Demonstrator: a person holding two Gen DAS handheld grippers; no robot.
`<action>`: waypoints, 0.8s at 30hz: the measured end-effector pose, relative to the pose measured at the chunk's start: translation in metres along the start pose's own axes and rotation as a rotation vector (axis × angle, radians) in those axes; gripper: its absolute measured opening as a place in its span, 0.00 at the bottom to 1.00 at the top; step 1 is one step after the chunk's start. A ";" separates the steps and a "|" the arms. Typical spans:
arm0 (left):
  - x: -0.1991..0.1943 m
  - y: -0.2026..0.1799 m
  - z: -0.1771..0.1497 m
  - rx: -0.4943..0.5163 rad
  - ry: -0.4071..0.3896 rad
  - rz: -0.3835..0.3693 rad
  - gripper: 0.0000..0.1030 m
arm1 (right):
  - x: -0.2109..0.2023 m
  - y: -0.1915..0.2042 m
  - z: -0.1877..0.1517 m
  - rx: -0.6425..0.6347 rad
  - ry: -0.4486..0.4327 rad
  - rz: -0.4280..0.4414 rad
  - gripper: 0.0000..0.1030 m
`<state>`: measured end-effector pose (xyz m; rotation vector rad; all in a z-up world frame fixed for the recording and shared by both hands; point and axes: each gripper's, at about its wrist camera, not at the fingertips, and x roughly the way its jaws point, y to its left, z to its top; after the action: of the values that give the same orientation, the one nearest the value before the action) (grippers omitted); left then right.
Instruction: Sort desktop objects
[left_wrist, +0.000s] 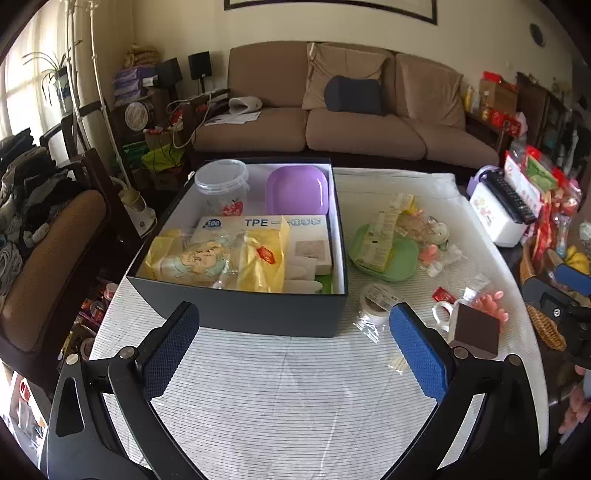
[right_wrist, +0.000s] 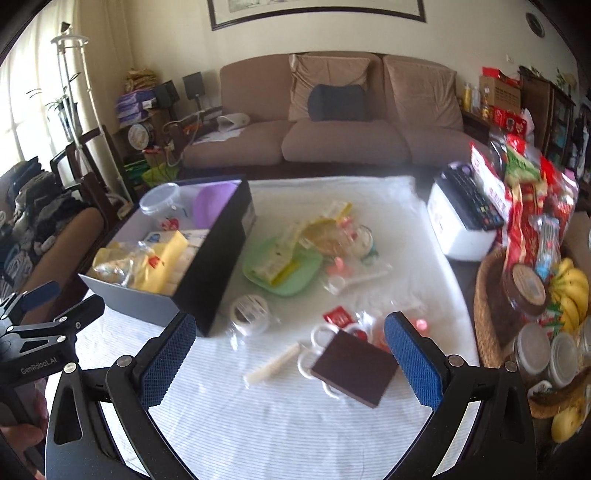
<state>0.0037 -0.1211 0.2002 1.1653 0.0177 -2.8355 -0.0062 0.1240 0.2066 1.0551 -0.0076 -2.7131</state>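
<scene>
A dark open box (left_wrist: 258, 314) (right_wrist: 221, 266) stands on the white striped tablecloth, holding a clear lidded jar (left_wrist: 221, 184), a purple dish (left_wrist: 297, 188), a TPE carton (left_wrist: 280, 225) and yellow packets (left_wrist: 221, 258). My left gripper (left_wrist: 293, 350) is open and empty, just in front of the box. My right gripper (right_wrist: 290, 362) is open and empty, over a dark brown block (right_wrist: 354, 367) and white rings (right_wrist: 314, 358). A green plate (right_wrist: 284, 273) with packets, a tape roll (right_wrist: 249, 308) and small wrapped items lie to the right of the box.
A white box with a remote control (right_wrist: 465, 218) and red snack bags (right_wrist: 532, 206) stand at the right. A wicker basket (right_wrist: 487, 314) with jars and bananas (right_wrist: 570, 291) sits at the right edge. A chair (left_wrist: 48, 258) stands at the left, a sofa (left_wrist: 332, 125) behind.
</scene>
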 end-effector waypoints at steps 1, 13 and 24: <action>-0.001 0.005 0.003 0.001 -0.004 0.009 1.00 | 0.000 0.006 0.005 -0.008 -0.004 0.005 1.00; 0.000 0.037 0.022 -0.033 -0.025 0.041 1.00 | 0.006 0.014 0.023 -0.033 -0.008 0.029 1.00; 0.012 -0.018 0.003 0.010 0.008 -0.031 1.00 | 0.011 -0.037 -0.006 -0.009 0.017 -0.062 1.00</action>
<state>-0.0077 -0.1045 0.1935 1.1892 0.0224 -2.8605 -0.0182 0.1585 0.1914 1.0931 0.0402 -2.7564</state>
